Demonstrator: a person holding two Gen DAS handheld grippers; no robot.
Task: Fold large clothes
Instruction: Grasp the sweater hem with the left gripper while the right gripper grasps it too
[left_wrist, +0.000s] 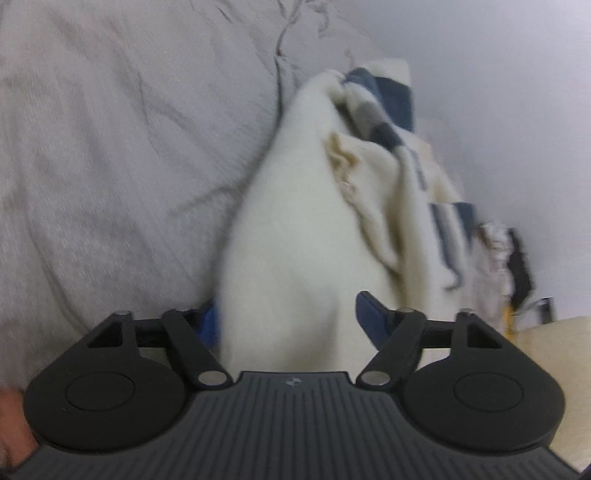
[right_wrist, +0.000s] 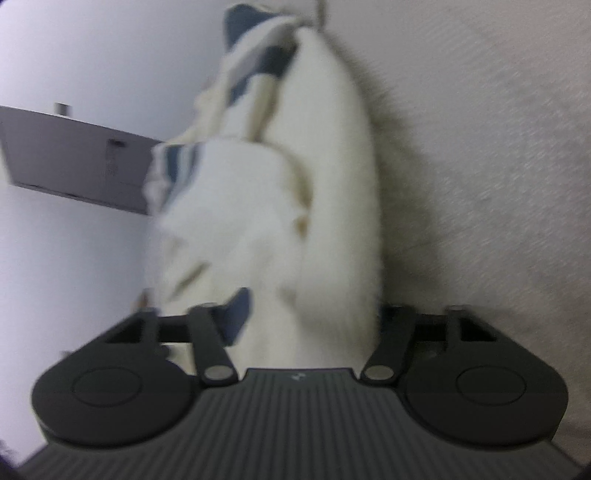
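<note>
A large cream garment (left_wrist: 295, 221) with blue stripes lies bunched on a grey bed cover (left_wrist: 110, 147). In the left wrist view it narrows into a thick fold that fills the gap of my left gripper (left_wrist: 290, 321), whose blue fingertips (left_wrist: 371, 317) press on both sides of it. The right wrist view is blurred. There the same garment (right_wrist: 332, 184) runs into my right gripper (right_wrist: 312, 317). One blue fingertip (right_wrist: 240, 314) shows against the cloth, and the other is hidden behind the fold.
The grey bed cover (right_wrist: 498, 166) spreads beside the garment. A pile of other clothes (left_wrist: 498, 258) lies by the pale wall (left_wrist: 517, 92). A white box-like unit (right_wrist: 74, 158) hangs on the wall. Part of a hand (left_wrist: 11, 417) shows at the left gripper's edge.
</note>
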